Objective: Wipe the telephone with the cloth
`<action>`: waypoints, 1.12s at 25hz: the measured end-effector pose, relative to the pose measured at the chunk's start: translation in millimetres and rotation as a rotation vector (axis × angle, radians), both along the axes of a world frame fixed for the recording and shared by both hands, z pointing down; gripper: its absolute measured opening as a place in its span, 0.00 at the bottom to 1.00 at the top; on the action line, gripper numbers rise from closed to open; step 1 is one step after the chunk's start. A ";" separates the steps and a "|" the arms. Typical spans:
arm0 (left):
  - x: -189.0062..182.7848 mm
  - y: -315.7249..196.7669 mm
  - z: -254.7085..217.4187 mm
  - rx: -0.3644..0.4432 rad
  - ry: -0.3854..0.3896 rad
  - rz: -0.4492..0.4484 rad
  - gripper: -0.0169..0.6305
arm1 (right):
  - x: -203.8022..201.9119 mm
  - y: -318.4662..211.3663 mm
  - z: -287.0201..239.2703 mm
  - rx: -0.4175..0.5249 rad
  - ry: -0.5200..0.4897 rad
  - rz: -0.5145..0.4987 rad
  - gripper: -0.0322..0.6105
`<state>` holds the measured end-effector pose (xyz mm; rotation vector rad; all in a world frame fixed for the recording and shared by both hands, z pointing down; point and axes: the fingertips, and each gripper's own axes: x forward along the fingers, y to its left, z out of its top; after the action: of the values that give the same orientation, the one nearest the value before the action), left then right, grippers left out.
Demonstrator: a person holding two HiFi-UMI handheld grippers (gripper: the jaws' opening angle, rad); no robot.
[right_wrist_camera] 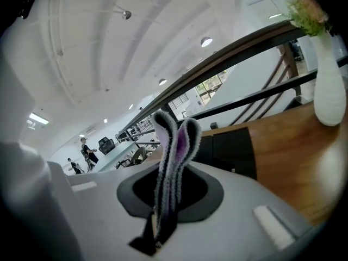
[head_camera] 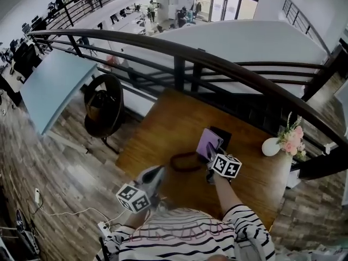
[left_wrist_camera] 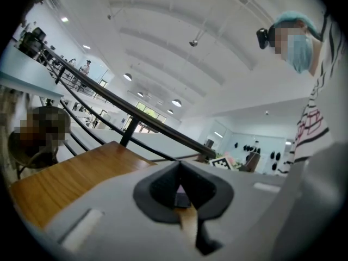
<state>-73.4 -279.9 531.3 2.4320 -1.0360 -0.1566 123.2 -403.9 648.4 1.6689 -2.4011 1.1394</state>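
Observation:
The black telephone (head_camera: 222, 136) lies on the wooden table (head_camera: 163, 129), and its coiled cord (head_camera: 185, 162) loops out to its left. My right gripper (head_camera: 211, 154) is shut on a folded purple cloth (head_camera: 209, 142), which it holds over the phone's near left part. In the right gripper view the cloth (right_wrist_camera: 175, 140) stands up between the jaws of that gripper (right_wrist_camera: 166, 211), with the telephone (right_wrist_camera: 231, 152) just behind. My left gripper (head_camera: 159, 171) hovers at the table's near edge, apart from the phone. Seen in its own view, the left gripper (left_wrist_camera: 182, 193) is shut with nothing in it.
A white vase with pink flowers (head_camera: 272, 145) stands at the table's right edge and shows as the vase (right_wrist_camera: 329, 86) in the right gripper view. A dark railing (head_camera: 179, 53) runs behind the table. A round black chair (head_camera: 103, 107) and floor cables (head_camera: 60, 213) are to the left.

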 end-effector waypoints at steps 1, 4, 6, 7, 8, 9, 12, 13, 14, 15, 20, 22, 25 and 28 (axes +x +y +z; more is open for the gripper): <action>-2.8 2.0 -0.1 -0.002 -0.002 -0.011 0.03 | -4.8 -1.7 4.3 -0.007 0.005 -0.011 0.11; -9.6 6.7 1.1 -0.003 -0.008 -0.032 0.03 | -9.2 -6.4 23.1 -0.039 0.030 -0.018 0.11; -12.2 9.2 1.7 -0.002 -0.013 -0.037 0.03 | -5.2 -7.7 37.1 -0.062 0.044 -0.008 0.11; -12.5 10.3 1.6 -0.003 -0.014 -0.037 0.03 | -0.8 -7.6 43.6 -0.074 0.053 0.000 0.11; -12.0 11.0 1.5 -0.004 -0.016 -0.035 0.03 | 5.4 -7.1 48.0 -0.084 0.064 0.011 0.11; -10.9 11.3 1.5 -0.006 -0.016 -0.032 0.03 | 13.0 -5.9 49.6 -0.091 0.078 0.026 0.11; -3.6 11.6 1.4 -0.006 -0.014 -0.012 0.03 | 35.7 3.6 49.5 -0.106 0.117 0.065 0.11; -0.3 11.1 1.5 -0.005 -0.011 -0.001 0.03 | 42.5 7.2 50.3 -0.110 0.124 0.076 0.11; 3.5 10.2 1.7 -0.004 -0.009 0.013 0.03 | 49.3 10.3 51.2 -0.113 0.129 0.089 0.11; 7.8 8.8 2.1 -0.004 -0.006 0.028 0.03 | 56.6 13.2 52.0 -0.117 0.132 0.104 0.11; 28.2 2.2 5.4 -0.006 0.005 0.099 0.03 | 93.6 29.7 57.8 -0.140 0.148 0.183 0.11; 34.7 0.1 5.8 -0.006 0.010 0.122 0.03 | 106.9 37.3 58.3 -0.149 0.150 0.216 0.11; 45.2 -3.2 7.0 -0.005 0.017 0.154 0.03 | 122.3 44.7 59.5 -0.159 0.155 0.251 0.11; 51.8 -4.2 8.0 -0.006 0.022 0.174 0.03 | 130.1 50.7 59.5 -0.168 0.155 0.271 0.11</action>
<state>-21.6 -284.1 539.4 2.4951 -0.8090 -0.1212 253.2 -353.2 707.9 1.9861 -1.9745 1.1545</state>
